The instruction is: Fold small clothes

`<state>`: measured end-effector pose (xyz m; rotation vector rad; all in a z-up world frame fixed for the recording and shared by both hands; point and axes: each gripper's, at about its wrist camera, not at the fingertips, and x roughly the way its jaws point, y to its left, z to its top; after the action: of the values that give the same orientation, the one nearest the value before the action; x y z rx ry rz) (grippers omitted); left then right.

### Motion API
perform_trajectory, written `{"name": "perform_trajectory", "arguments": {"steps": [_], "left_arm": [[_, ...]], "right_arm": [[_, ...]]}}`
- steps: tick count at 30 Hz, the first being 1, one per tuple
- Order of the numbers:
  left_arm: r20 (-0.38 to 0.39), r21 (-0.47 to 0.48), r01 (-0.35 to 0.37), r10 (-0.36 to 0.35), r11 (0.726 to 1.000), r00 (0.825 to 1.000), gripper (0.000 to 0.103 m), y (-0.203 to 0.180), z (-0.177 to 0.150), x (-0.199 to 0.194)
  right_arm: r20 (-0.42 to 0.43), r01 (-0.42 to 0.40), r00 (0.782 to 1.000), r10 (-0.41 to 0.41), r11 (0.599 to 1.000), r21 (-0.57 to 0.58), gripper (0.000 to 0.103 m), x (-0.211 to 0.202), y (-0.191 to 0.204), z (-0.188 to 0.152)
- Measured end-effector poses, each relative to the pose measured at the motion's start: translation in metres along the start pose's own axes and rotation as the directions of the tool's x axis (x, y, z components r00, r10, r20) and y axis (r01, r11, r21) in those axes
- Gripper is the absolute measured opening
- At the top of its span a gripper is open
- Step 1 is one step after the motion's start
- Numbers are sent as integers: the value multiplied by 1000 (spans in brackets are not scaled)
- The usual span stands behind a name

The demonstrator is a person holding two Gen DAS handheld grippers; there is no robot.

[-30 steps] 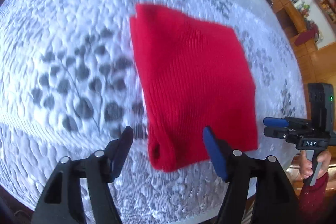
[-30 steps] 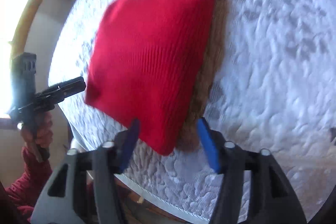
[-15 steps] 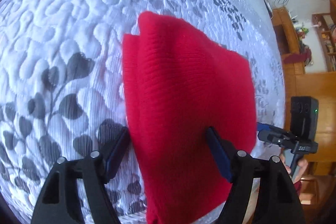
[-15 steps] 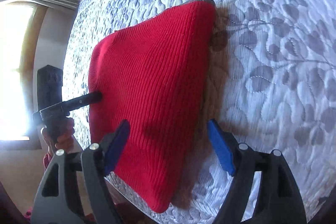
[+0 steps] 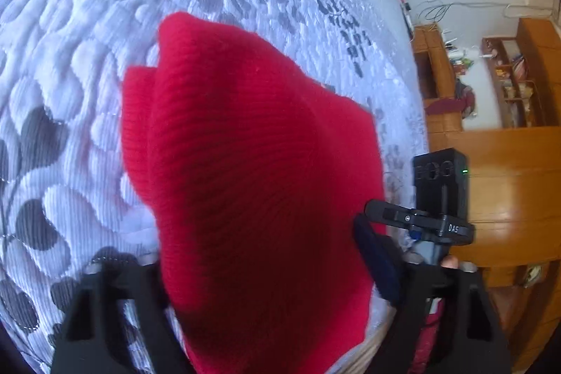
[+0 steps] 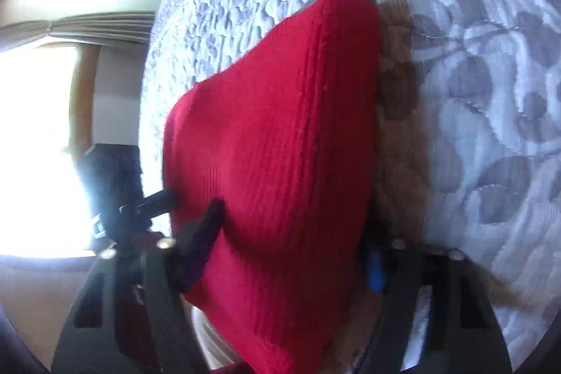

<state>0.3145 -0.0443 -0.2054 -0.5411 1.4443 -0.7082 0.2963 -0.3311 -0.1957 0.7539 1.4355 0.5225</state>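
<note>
Right tool (image 6: 291, 244), jaws just closing, straddles red knit garment (image 6: 280, 146) on quilt (image 6: 473, 58).

left gripper (image 5: 266, 255): two black angular arms with triangular cut-outs, silver screw heads on top; dark blue pad on the one finger that shows.
right gripper (image 6: 291, 251): same black frame and silver screws; pads blue, brighter on the right-hand finger (image 6: 374, 269).
right gripper seen from the left wrist camera: black box-shaped camera housing (image 5: 441, 184) with a small green light, above a black bar marked with white letters "DAS".
left gripper seen from the right wrist camera: a dark silhouette against the window glare, detail lost.
sleeve (image 5: 429, 339): dark red, just below that black bar.
</note>
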Motion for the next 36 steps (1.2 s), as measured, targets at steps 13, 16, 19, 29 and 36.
{"name": "perform_trajectory", "arguments": {"steps": [13,16,19,29,36], "left_arm": [[-20,123,-110,113,986,993,37,-108,-17,22],[-10,175,-91,94,980,996,37,-146,-17,36],[-15,193,-82,86,978,996,37,-169,-17,55],[-49,125,-151,158,981,986,52,-153,15,142],[-28,119,-136,140,984,990,68,-142,-22,105]], "right_arm": [[83,104,992,-97,992,-78,31,-91,15,-43],[113,139,985,-129,987,-82,31,-131,9,-49],[133,172,978,-161,982,-76,31,-161,-5,-49],[96,186,977,-190,981,54,45,-142,-96,-18],[140,103,984,-107,994,37,72,-166,-103,-84]]}}
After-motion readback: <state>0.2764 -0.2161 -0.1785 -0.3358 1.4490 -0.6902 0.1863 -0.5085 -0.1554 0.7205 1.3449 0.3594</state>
